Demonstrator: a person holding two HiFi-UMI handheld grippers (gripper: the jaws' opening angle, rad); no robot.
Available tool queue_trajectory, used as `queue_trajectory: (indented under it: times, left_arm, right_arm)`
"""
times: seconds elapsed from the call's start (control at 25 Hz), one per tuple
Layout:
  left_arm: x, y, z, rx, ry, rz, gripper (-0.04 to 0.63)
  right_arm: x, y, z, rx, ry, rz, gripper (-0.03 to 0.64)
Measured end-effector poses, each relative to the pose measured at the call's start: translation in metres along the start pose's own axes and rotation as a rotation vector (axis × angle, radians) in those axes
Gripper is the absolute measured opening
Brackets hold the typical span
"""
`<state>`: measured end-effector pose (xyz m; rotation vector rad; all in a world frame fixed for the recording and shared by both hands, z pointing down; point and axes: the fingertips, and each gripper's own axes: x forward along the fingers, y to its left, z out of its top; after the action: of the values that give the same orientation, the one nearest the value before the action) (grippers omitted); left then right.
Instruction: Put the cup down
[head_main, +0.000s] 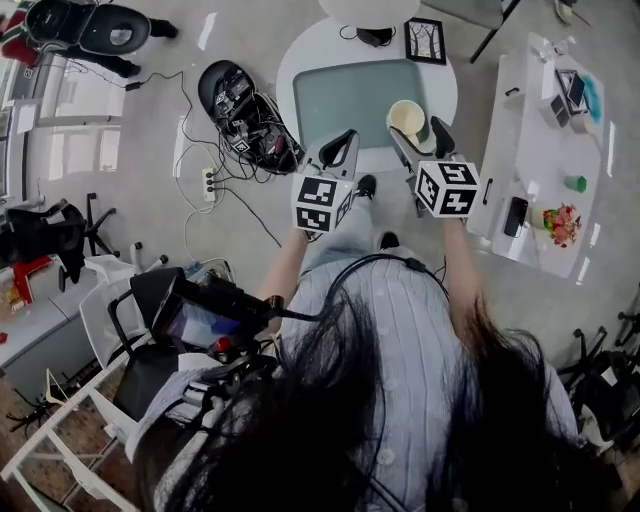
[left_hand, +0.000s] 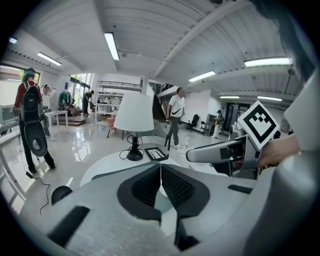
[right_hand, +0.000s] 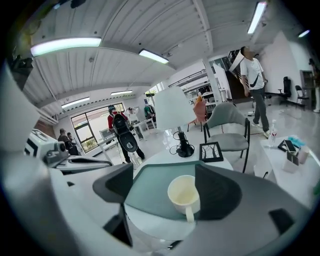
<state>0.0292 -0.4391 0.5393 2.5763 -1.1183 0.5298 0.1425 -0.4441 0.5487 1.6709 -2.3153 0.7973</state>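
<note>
A cream cup (head_main: 408, 117) stands upright on the green mat (head_main: 350, 95) of the round white table (head_main: 300, 50), near the mat's front right corner. My right gripper (head_main: 420, 140) is open around it. In the right gripper view the cup (right_hand: 183, 194) stands close to the right jaw with its handle toward the camera, and a wide gap separates it from the left jaw of the gripper (right_hand: 165, 172). My left gripper (head_main: 340, 150) hovers at the table's front edge, left of the cup. Its pads (left_hand: 172, 185) are pressed together with nothing between them.
A white lamp (left_hand: 134, 112) and a black picture frame (head_main: 425, 40) stand at the table's far side. A white side table (head_main: 540, 130) with small items is at the right. Cables and a power strip (head_main: 208, 183) lie on the floor at left. A grey chair (right_hand: 227, 125) stands behind the table.
</note>
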Motion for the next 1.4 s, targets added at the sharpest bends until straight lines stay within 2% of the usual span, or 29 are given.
queue_trajectory:
  times: [0.4, 0.84, 1.12, 1.4]
  left_arm:
    - [-0.025, -0.039, -0.008, -0.019, -0.035, 0.004, 0.018]
    - [-0.07, -0.108, -0.032, -0.01, -0.066, 0.038, 0.018]
    - [-0.108, -0.133, -0.051, -0.011, -0.041, 0.076, 0.017]
    - [-0.133, -0.137, -0.067, -0.028, -0.01, 0.134, 0.017]
  right_arm:
    - [-0.054, 0.021, -0.008, 0.013, -0.035, 0.057, 0.388]
    - [-0.13, 0.04, -0.037, 0.006, -0.07, 0.142, 0.232]
    - [-0.157, 0.059, -0.052, -0.011, -0.063, 0.183, 0.192]
    - [-0.167, 0.075, -0.07, -0.009, -0.043, 0.22, 0.179]
